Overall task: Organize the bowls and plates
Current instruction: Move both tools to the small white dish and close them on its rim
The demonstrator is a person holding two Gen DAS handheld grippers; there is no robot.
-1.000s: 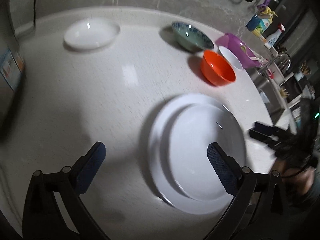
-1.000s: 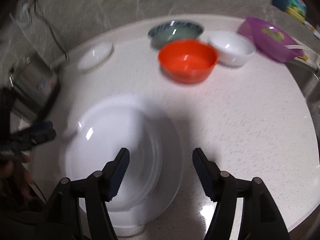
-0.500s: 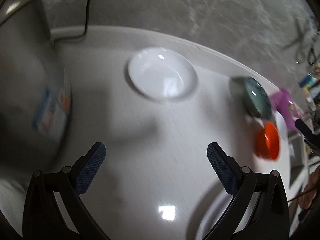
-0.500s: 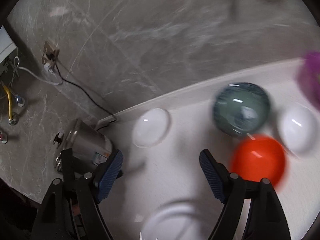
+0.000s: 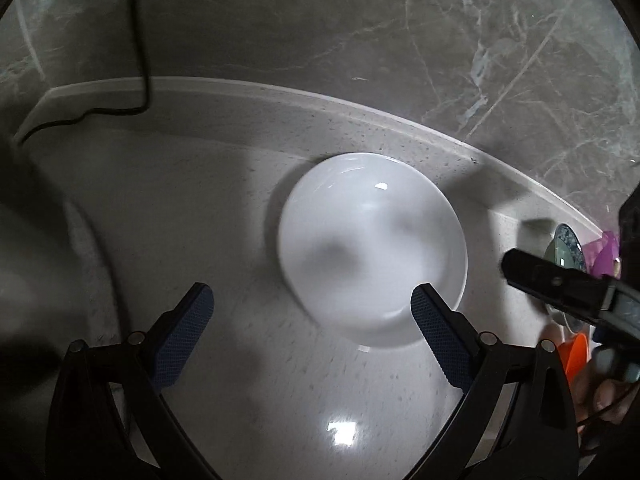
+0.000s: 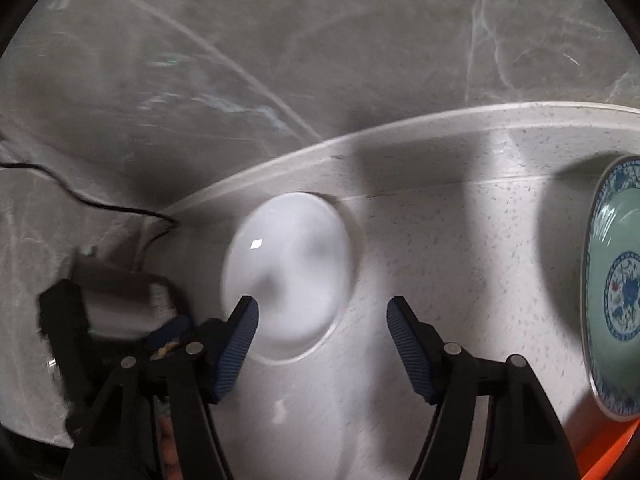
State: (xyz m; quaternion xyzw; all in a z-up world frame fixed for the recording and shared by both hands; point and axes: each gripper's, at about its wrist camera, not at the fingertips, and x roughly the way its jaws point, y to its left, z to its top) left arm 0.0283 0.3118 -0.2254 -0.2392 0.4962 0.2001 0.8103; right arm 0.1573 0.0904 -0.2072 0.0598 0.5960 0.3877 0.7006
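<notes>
A small white plate (image 5: 372,248) lies on the pale speckled counter near the back wall; it also shows in the right wrist view (image 6: 290,276). My left gripper (image 5: 312,328) is open and empty just in front of the plate, its right finger (image 5: 434,332) over the plate's near rim. My right gripper (image 6: 322,340) is open and empty close to the plate, its left finger (image 6: 240,336) at the plate's near left edge. The right gripper also shows at the right of the left wrist view (image 5: 560,284).
A green and blue patterned bowl (image 6: 616,288) stands at the right, an orange bowl's rim (image 6: 616,456) below it. The left view shows the green bowl (image 5: 568,248), a purple bowl (image 5: 604,252) and the orange bowl (image 5: 576,356) at far right. A black cord (image 5: 140,60) hangs on the marble wall.
Both grippers have moved from over the stacked large plates toward the back left of the counter and now close in on the small white plate. Both stay open.
</notes>
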